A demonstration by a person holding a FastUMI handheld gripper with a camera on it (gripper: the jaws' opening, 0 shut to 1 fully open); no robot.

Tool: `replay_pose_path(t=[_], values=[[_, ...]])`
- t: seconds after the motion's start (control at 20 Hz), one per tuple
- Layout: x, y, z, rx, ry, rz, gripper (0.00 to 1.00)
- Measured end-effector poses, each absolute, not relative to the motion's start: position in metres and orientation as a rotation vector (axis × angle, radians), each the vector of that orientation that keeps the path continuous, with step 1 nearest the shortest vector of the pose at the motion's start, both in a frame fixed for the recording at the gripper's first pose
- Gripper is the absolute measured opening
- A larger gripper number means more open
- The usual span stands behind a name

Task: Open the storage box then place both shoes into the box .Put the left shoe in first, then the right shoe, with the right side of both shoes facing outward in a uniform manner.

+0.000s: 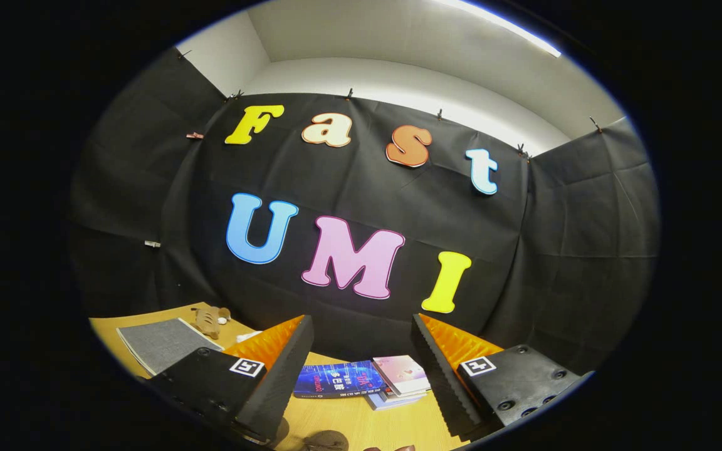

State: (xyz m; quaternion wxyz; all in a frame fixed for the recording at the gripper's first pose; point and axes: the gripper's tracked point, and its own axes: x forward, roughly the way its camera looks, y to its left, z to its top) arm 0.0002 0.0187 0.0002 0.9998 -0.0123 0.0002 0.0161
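My gripper [361, 321] is held above a wooden table [392, 426] and tilted up toward the booth's black cloth wall. Its fingers [279, 369] stand wide apart, open, with nothing between them. Low between the fingers, close under the gripper, two dark rounded shapes [326, 440] peek in; too little of them shows to tell what they are.
A blue book [336, 380] and a small stack of pale books [402, 376] lie on the table just ahead, between the fingers. Beyond the left finger lie a grey pad [163, 343] and a small brown plush toy [209, 319]. The cloth wall closes the table's far side.
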Motion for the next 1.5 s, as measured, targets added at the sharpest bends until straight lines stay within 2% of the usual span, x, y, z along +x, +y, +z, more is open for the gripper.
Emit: replay_pose_path(t=[0.05, 0.1, 0.25, 0.4, 0.5, 0.6, 0.8, 1.15, 1.45, 1.5], values=[[0.001, 0.028, 0.001, -0.025, 0.007, 0.072, 0.97], [0.005, 0.051, 0.002, -0.022, 0.027, 0.183, 0.97], [-0.007, 0.129, -0.004, 0.094, 0.131, 0.634, 0.97], [-0.025, 0.177, -0.012, 0.651, 0.260, 0.850, 0.95], [-0.027, 0.194, -0.044, 0.988, 0.458, 0.886, 0.99], [-0.030, 0.213, -0.088, 1.196, 0.605, 0.898, 0.95], [-0.027, 0.257, -0.160, 1.296, 0.825, 0.934, 0.95], [-0.010, 0.319, -0.243, 1.393, 0.978, 0.977, 0.95], [-0.014, 0.342, -0.255, 1.477, 1.005, 1.014, 0.94], [-0.017, 0.345, -0.255, 1.489, 1.011, 1.024, 0.88]])
